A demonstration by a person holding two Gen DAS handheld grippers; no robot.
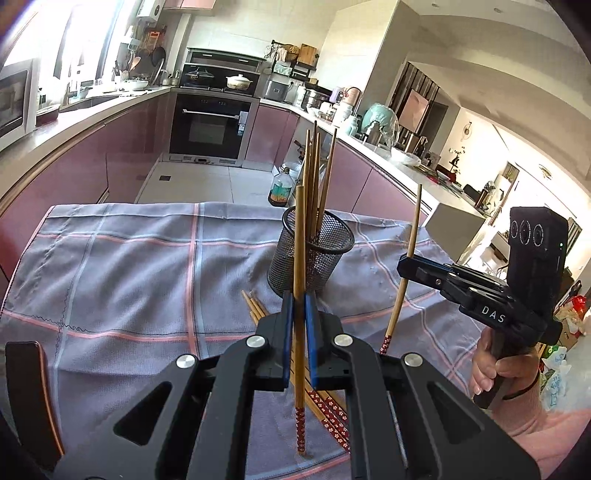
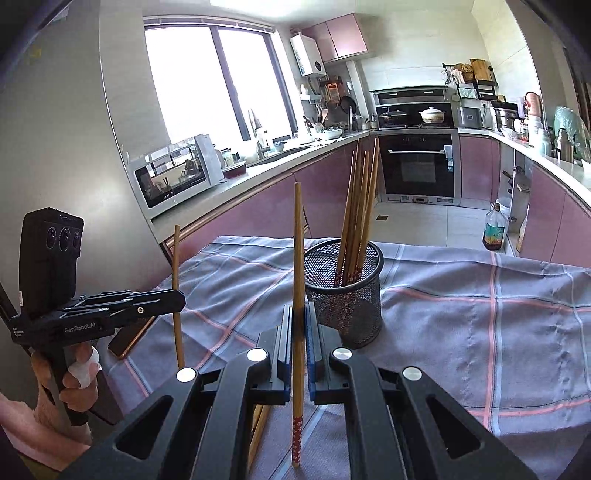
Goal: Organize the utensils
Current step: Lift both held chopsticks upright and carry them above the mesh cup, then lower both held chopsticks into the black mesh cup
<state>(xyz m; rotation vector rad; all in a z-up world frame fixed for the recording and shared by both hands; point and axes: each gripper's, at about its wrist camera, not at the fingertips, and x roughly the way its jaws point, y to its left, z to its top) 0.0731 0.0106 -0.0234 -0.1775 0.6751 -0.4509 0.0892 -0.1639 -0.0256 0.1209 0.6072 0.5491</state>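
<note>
tablecloth: grey plaid | kitchen: pink cabinets | left hand-held gripper, right hand-held gripper: each pinching a chopstick

We're looking at bright daylight here, pouring in through the big window, which burns out to pure white in the right wrist view. In the left wrist view the same glare floods the upper left, washing out the glass and the counter below it. The ceiling glows pale too. Focus is crisp across the checked cloth, threads and all. We get only soft, faint shadows on it. Fisheye bending is strong: the cabinets curve, and the corners of both pictures fall off into black vignette.
</note>
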